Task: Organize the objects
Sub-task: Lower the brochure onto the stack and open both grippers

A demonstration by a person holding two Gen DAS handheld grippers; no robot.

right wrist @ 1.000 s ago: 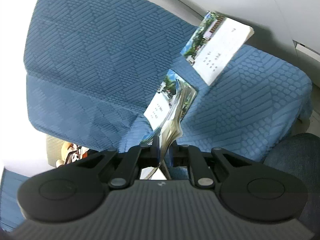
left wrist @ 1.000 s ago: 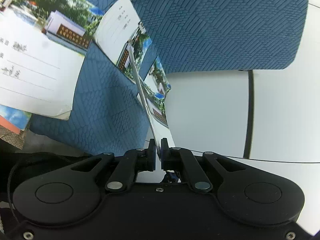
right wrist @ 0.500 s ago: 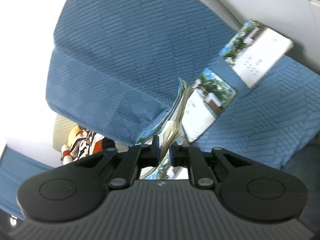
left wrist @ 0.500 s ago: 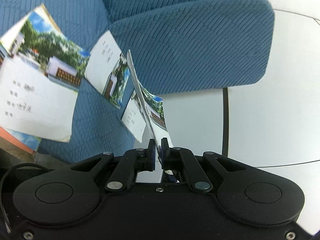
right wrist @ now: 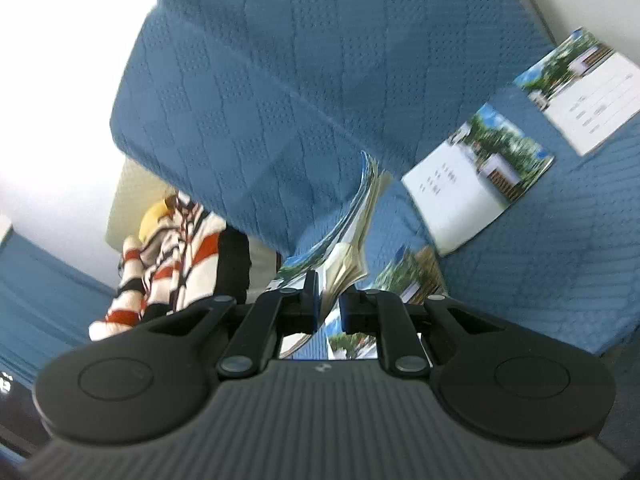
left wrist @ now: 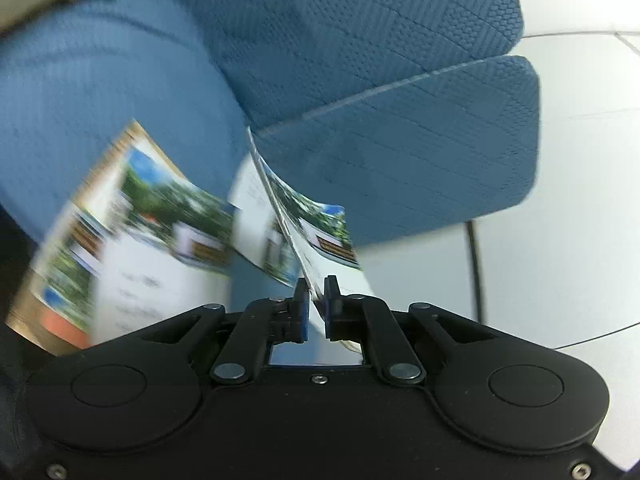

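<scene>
Item: your left gripper (left wrist: 316,300), clenched on a thin booklet (left wrist: 316,240) held edge-on, rising toward 11 o'clock from the jaws.
Item: blurred second booklet (left wrist: 132,240) at 9 o'clock, lying on the blue sofa (left wrist: 360,80).
Item: pale floor (left wrist: 560,200) at 3 o'clock.
Item: your right gripper (right wrist: 330,300), clamped on a thicker fanned booklet (right wrist: 356,232), leaning toward 1 o'clock.
Item: two loose booklets on the sofa seat, one (right wrist: 476,184) at 2 o'clock, another (right wrist: 584,88) beyond it.
Item: striped cloth (right wrist: 172,260) at 9 o'clock.
</scene>
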